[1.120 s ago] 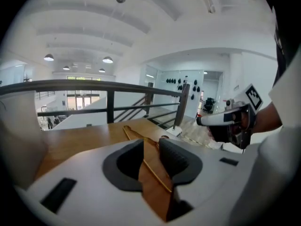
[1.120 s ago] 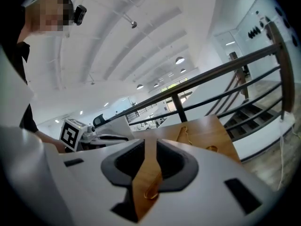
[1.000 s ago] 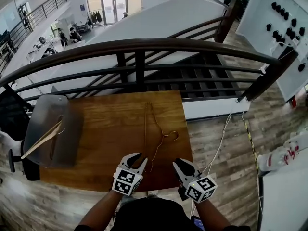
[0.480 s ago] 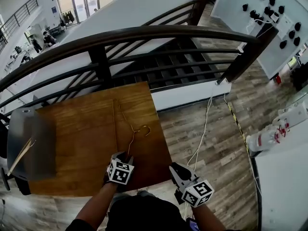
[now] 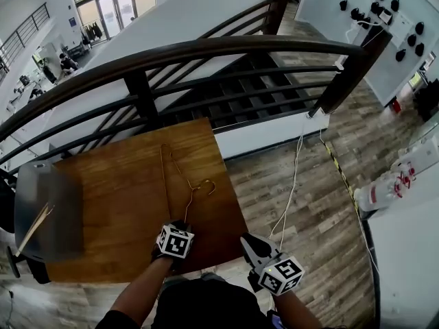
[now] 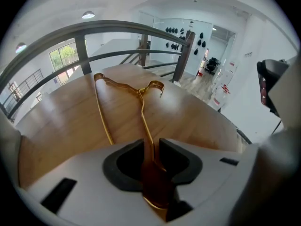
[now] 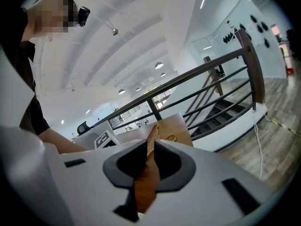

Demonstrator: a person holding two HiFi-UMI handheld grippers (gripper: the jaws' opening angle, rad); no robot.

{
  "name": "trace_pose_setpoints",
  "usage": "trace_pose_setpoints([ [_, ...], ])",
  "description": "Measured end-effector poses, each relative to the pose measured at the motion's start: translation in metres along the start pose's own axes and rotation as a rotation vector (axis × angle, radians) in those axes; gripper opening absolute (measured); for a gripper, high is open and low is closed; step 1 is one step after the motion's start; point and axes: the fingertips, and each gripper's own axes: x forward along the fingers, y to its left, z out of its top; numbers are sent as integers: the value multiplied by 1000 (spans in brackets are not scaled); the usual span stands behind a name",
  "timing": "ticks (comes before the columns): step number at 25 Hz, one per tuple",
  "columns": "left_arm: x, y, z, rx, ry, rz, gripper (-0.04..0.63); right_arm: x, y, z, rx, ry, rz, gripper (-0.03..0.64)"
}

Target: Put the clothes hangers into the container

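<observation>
A dark rail (image 5: 206,50) crosses the upper half of the head view. Below it, a wooden table (image 5: 123,204) fills the left centre. A grey container (image 5: 51,190) stands at the table's left edge, at the far left of the frame. A wood hanger (image 5: 31,228) leans in it, and one end sticks out over its lower rim.

The left gripper (image 5: 175,225) is at the table's near edge, just below the middle of the frame. The right gripper (image 5: 248,242) is to the right of it, beyond the table's near right corner and above the floor. It is well apart from the left one.

The gold hanger (image 5: 164,180) lies flat on the table, in the centre of the head view. Its hook points to the right and its long wire runs toward the rail. Its near corner goes under the left gripper.

In the left gripper view, the left gripper (image 6: 151,147) has its jaws clenched on this near corner. The gold hanger (image 6: 142,109) runs straight out from the narrow slit between them, and its bent end shows at the bottom of the slit.

In the right gripper view, the right gripper (image 7: 151,149) is closing. Only a thin slit is left and nothing is between the jaws. The table and the gold hanger are seen far behind this slit.
</observation>
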Motion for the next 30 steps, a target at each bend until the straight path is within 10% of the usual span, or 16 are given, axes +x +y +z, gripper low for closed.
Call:
trace_pose_setpoints([
  [2, 1, 4, -1, 0, 14, 13, 25, 6, 5, -2, -4, 5, 18, 37],
  [16, -75, 41, -11, 239, -73, 98, 23, 64, 75, -2, -92, 36, 148, 28],
  [30, -261, 119, -22, 421, -194, -45, 23, 128, 221, 3, -110, -88, 163, 26],
])
